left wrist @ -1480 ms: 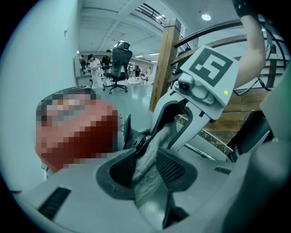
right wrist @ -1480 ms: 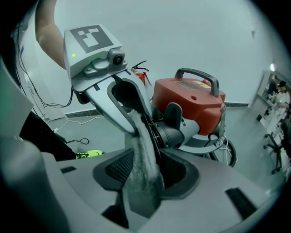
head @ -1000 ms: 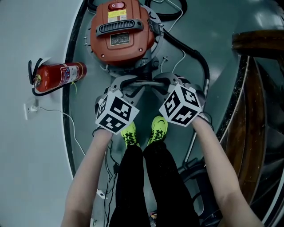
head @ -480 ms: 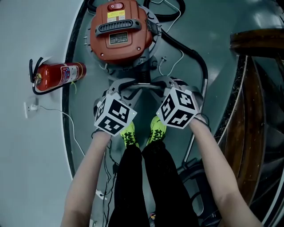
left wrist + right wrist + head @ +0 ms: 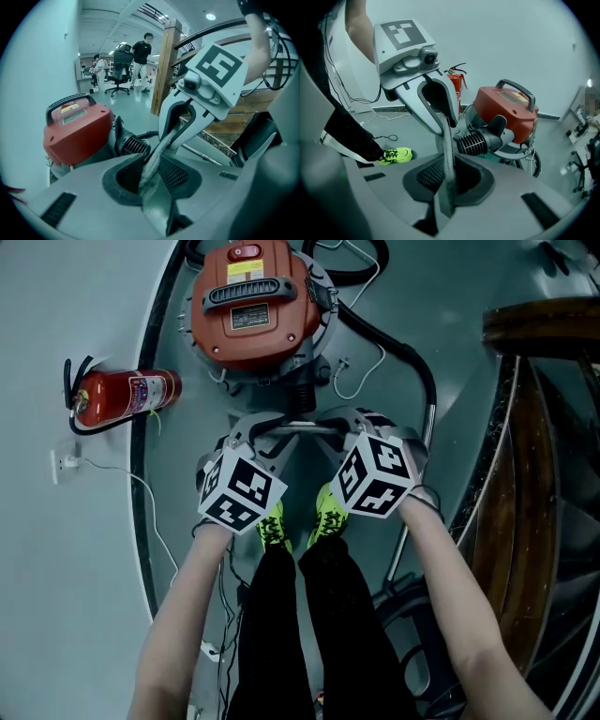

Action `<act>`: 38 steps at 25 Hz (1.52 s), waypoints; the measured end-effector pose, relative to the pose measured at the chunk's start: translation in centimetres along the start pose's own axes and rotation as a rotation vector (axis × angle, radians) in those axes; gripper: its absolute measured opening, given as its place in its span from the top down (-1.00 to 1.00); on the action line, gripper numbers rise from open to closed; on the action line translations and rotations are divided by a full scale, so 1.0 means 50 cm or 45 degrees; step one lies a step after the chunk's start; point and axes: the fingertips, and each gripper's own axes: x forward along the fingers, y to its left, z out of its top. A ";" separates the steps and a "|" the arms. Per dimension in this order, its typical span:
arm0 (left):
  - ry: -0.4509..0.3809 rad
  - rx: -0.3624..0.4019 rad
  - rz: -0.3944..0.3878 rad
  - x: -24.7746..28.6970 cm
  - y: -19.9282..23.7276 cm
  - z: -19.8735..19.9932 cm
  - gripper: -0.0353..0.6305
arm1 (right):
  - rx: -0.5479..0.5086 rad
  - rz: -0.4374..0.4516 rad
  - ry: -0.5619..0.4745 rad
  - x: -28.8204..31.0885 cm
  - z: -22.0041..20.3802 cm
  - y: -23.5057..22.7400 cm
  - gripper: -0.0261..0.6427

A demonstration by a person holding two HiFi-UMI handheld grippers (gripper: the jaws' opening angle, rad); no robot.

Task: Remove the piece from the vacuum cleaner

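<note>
No print is reading clearly
A yellow label (image 5: pixel 247 271) and grey plate (image 5: pixel 253 321) are sitting on the vacuum cleaner (image 5: pixel 286 334), a sticker (image 5: pixel 145 388) on the fire extinguisher (image 5: pixel 105 396); their print is showing too small.

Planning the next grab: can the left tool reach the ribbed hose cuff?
Probably not yet: the left tool, its jaws just closing, clamps the metal bar; released, the ribbed hose cuff lies unobstructed ahead.

Black trousers (image 5: pixel 281 615), neon-yellow trainers (image 5: pixel 272 526), grey left claw (image 5: pixel 246 432) and right claw (image 5: pixel 361 420), black-and-white marker cubes (image 5: pixel 242 488)
</note>
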 end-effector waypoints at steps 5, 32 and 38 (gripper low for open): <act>0.005 0.004 -0.005 -0.016 -0.020 -0.006 0.56 | 0.005 0.007 -0.002 -0.009 0.002 0.024 0.76; 0.018 0.050 0.013 -0.042 -0.114 -0.067 0.56 | 0.025 -0.025 0.003 -0.007 -0.022 0.137 0.76; 0.046 0.045 -0.015 -0.011 -0.136 -0.120 0.56 | 0.030 0.003 0.023 0.036 -0.053 0.170 0.76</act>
